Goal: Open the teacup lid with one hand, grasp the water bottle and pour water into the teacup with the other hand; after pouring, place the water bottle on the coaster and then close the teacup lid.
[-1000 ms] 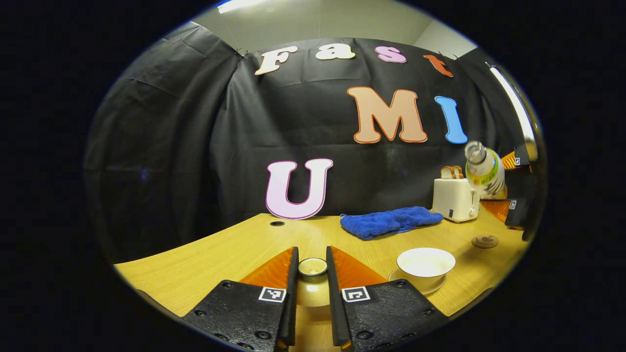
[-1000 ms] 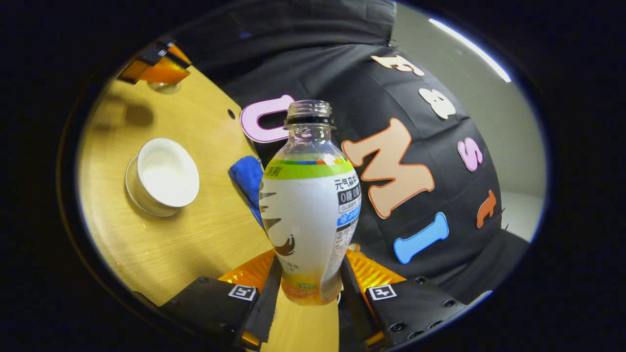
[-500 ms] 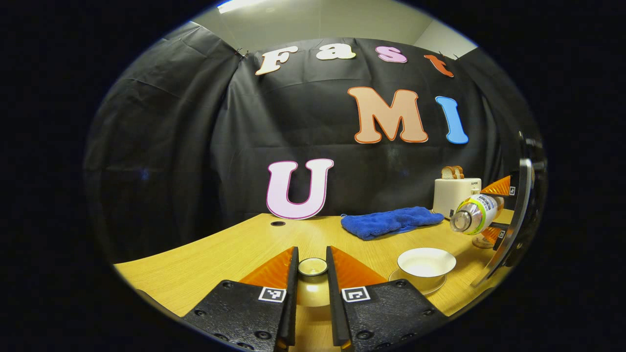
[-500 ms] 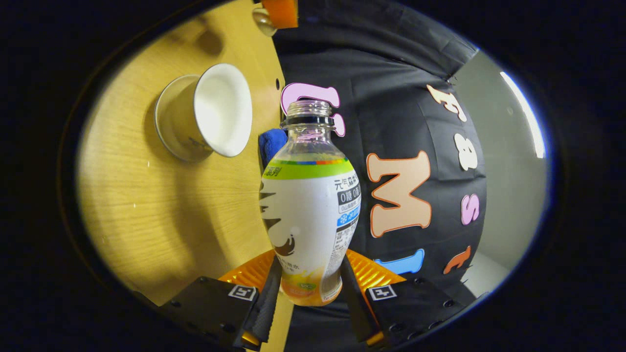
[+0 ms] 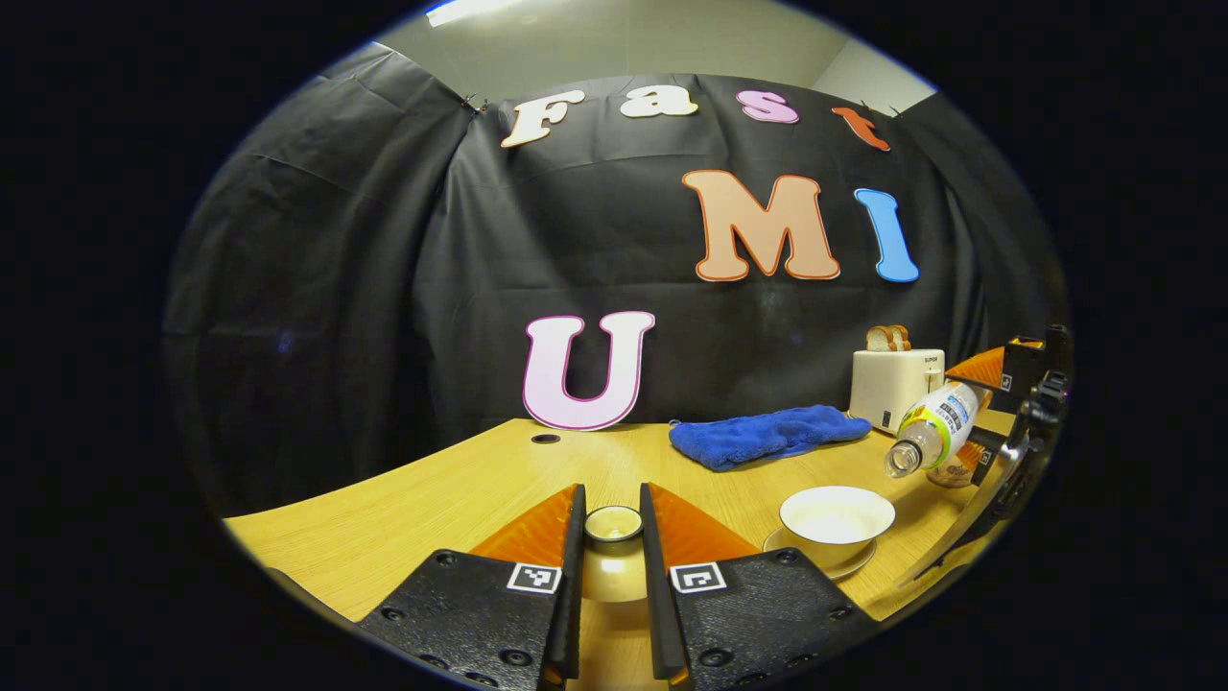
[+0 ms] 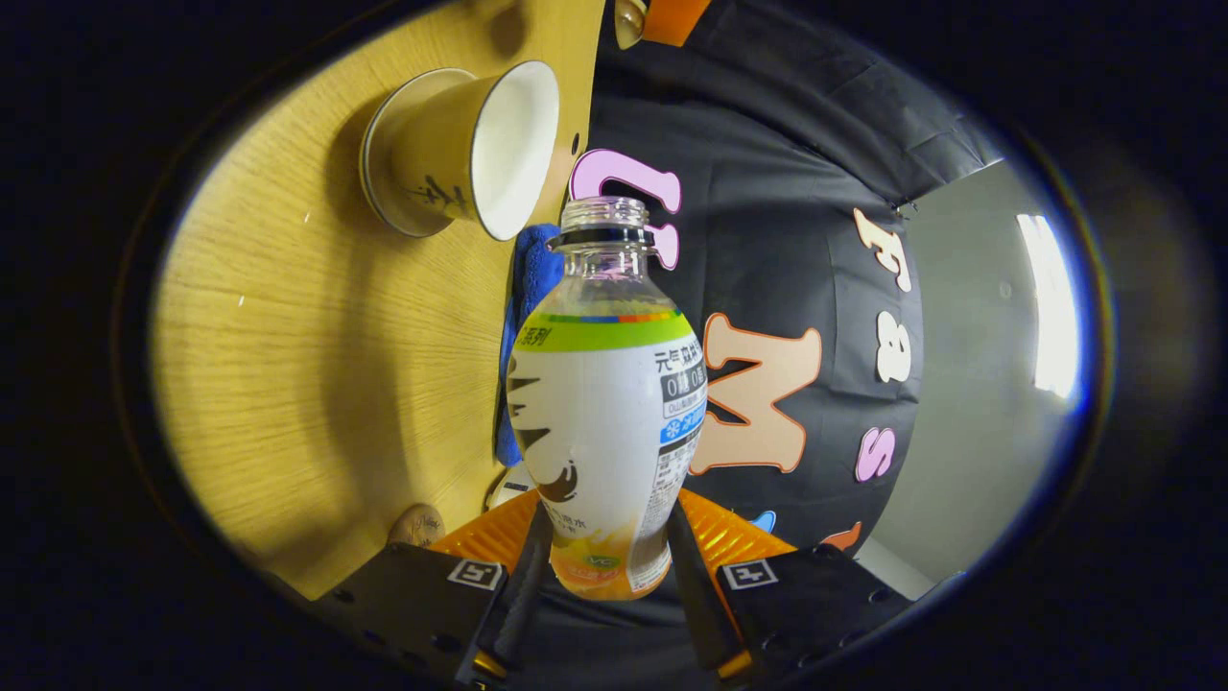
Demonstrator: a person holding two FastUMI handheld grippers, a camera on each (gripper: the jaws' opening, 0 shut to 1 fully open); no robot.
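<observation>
In the left gripper view, the left gripper [image 5: 611,576] has its two fingers closed narrowly on the knob of the teacup lid [image 5: 614,524], which sits right between the tips. It is held low over the table [image 5: 403,518] and off to one side of the cup, presumably to keep the lid out of the way while the cup's mouth is open for pouring. Whether the lid rests on the wood or hangs just above it is hard to tell from this angle.

Ahead and to the right of that gripper stands the open teacup [image 5: 836,515] on its saucer. Past it, the right gripper [image 5: 998,413] tips the water bottle [image 5: 931,429] with its neck slanting down toward the cup's rim. The coaster [image 5: 950,472] lies just behind the bottle's neck, and farther back are a blue towel [image 5: 767,435] and a toaster [image 5: 892,384].

In the right gripper view, the right gripper [image 6: 606,576] clamps the water bottle [image 6: 606,403] near its base, both fingers pressing its sides, the uncapped mouth pointing away. The teacup [image 6: 465,149] lies ahead and left of the mouth, the coaster [image 6: 417,525] close by the left finger.

Compared with a second ago, the bottle has swung from nearly upright to mouth-down, and the cup has slid closer to the mouth in the right gripper view. The left gripper and lid have not moved.
</observation>
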